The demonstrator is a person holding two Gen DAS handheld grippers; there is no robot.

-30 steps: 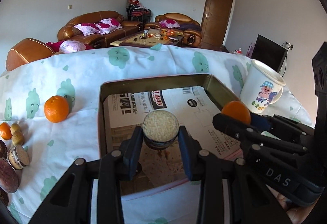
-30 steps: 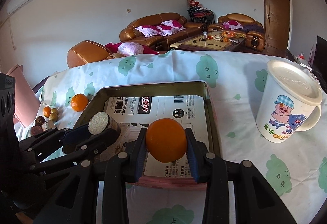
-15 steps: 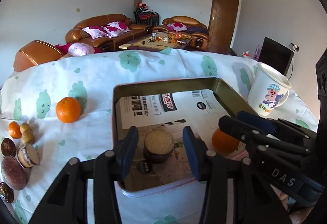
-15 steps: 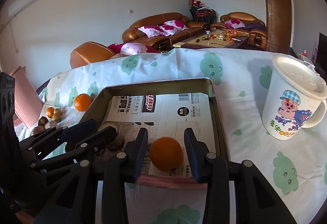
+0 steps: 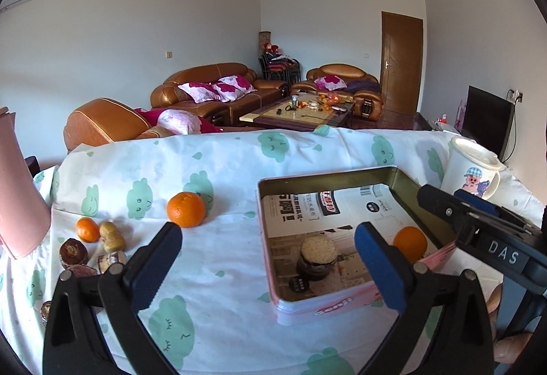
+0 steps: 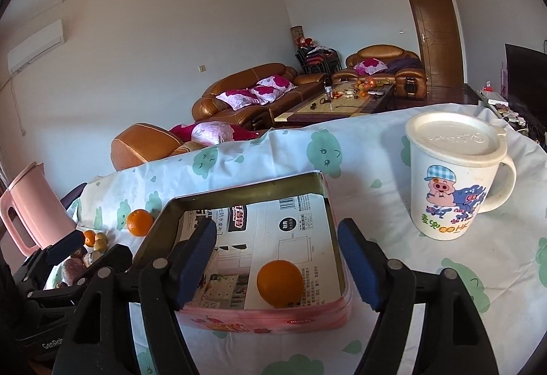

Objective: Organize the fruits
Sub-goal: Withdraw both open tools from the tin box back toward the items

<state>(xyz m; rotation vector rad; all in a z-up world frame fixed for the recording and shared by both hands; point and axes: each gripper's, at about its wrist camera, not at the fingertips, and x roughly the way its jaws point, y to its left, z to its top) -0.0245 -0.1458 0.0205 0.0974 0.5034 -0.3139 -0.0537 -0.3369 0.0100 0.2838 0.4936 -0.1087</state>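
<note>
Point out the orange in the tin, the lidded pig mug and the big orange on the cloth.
Orange in the tin (image 6: 279, 283): right wrist view, middle of its peel.
Pig mug (image 6: 448, 200): right wrist view, printed side wall.
Big orange on the cloth (image 5: 186, 209): left wrist view, centre of the fruit.

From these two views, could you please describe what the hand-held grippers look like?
Both are black linkage frames with silver pivot pins and blue finger pads. The left hand-held gripper shows "GenRob" lettering in the right wrist view; the right hand-held gripper carries a white "DAS" label in the left wrist view.
</note>
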